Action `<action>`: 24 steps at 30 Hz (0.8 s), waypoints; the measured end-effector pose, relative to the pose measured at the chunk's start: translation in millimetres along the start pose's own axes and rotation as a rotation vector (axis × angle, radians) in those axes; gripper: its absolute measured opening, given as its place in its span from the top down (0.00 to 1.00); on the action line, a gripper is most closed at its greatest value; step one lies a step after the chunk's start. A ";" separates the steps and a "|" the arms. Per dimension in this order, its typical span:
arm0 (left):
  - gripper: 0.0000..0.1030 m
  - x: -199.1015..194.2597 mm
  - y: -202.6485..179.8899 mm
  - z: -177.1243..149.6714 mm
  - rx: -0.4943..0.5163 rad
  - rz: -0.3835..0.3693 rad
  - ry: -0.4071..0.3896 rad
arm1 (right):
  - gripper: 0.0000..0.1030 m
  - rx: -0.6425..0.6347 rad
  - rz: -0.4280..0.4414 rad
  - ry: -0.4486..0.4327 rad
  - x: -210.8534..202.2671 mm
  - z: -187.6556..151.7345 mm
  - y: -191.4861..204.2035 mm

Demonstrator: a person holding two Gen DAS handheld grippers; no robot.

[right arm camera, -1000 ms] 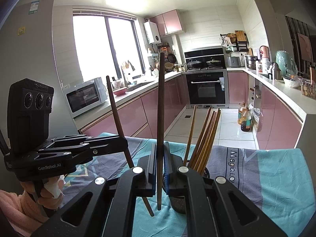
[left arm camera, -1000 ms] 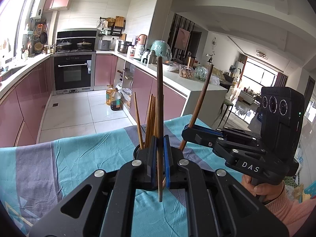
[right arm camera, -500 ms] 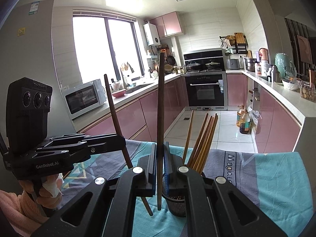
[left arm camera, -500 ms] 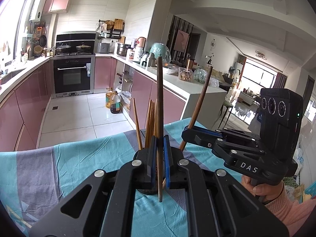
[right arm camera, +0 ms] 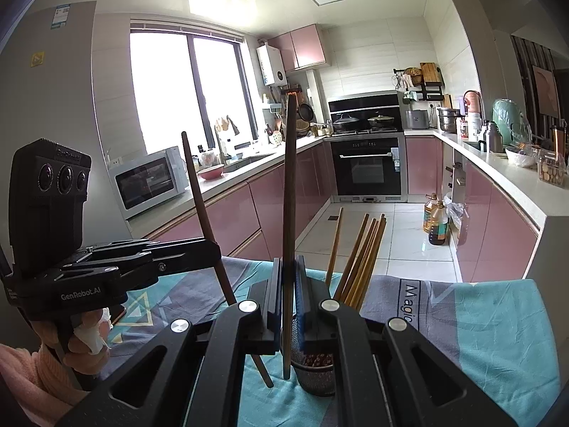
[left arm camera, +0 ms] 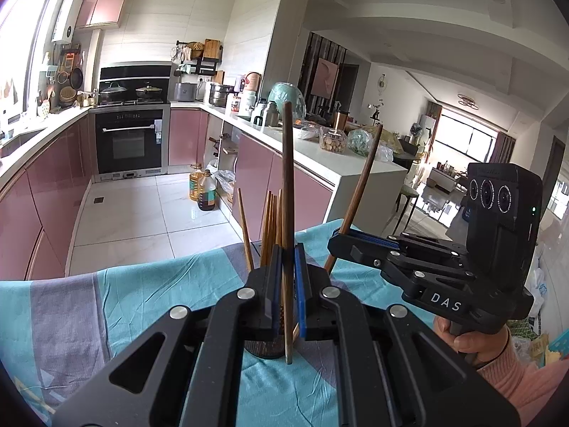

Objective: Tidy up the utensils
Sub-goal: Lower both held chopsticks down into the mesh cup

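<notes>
- Since a second ago the left wrist view has crept nearer the mesh holder (left arm camera: 265, 347), which now sits lower and larger behind the left gripper (left arm camera: 287, 291); the right wrist view is nearly the same, with the holder a little closer to the jaws.
- The left gripper's jaws are clamped tight on a dark wooden chopstick (left arm camera: 287, 213), which stands almost upright, its lower tip just below the pads and close beside the holder's rim.
- The right gripper (right arm camera: 288, 295) is likewise pinched shut on a second dark chopstick (right arm camera: 290, 195), held near vertical with its tip hanging just left of the holder (right arm camera: 314, 373).
- In the left view the right gripper (left arm camera: 336, 243) comes in from the right side, its chopstick (left arm camera: 359, 192) leaning to the right.
- In the right view the left gripper (right arm camera: 215, 249) reaches in from the left, its chopstick (right arm camera: 204, 213) slanting down toward the holder's base.
- A bundle of lighter bamboo chopsticks (right arm camera: 359, 259) stands in the holder, fanned up and to the right.
- The holder rests on a table under a teal and grey cloth (right arm camera: 490, 327).
- A hand in a pink sleeve (left arm camera: 473, 341) grips the right tool's handle.
</notes>
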State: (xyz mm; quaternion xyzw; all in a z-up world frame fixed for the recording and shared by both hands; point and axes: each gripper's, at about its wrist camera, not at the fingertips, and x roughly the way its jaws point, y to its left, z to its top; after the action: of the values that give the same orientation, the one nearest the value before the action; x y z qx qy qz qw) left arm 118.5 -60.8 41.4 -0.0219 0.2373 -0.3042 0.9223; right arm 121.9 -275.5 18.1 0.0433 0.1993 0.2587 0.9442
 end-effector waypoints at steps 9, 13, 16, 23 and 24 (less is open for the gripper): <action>0.93 -3.5 1.1 6.6 0.002 0.004 -0.024 | 0.95 -0.006 -0.009 -0.023 -2.8 5.1 -1.3; 0.93 -6.9 1.7 7.2 0.008 0.006 -0.038 | 0.95 -0.010 -0.013 -0.030 -3.8 7.0 -1.1; 0.93 -8.3 1.4 9.4 0.009 0.005 -0.046 | 0.95 -0.011 -0.017 -0.034 -4.4 8.1 -0.8; 0.93 -14.5 0.4 10.5 0.021 0.010 -0.065 | 0.95 -0.016 -0.025 -0.040 -0.1 12.8 3.6; 0.93 -12.9 -1.5 9.8 0.022 0.011 -0.066 | 0.95 -0.018 -0.025 -0.040 0.5 13.1 4.4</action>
State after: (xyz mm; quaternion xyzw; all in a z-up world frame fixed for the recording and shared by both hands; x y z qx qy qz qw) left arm 113.0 -55.6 55.8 -0.0203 0.2037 -0.3008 0.9315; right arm 125.4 -271.2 30.8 0.0376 0.1787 0.2476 0.9515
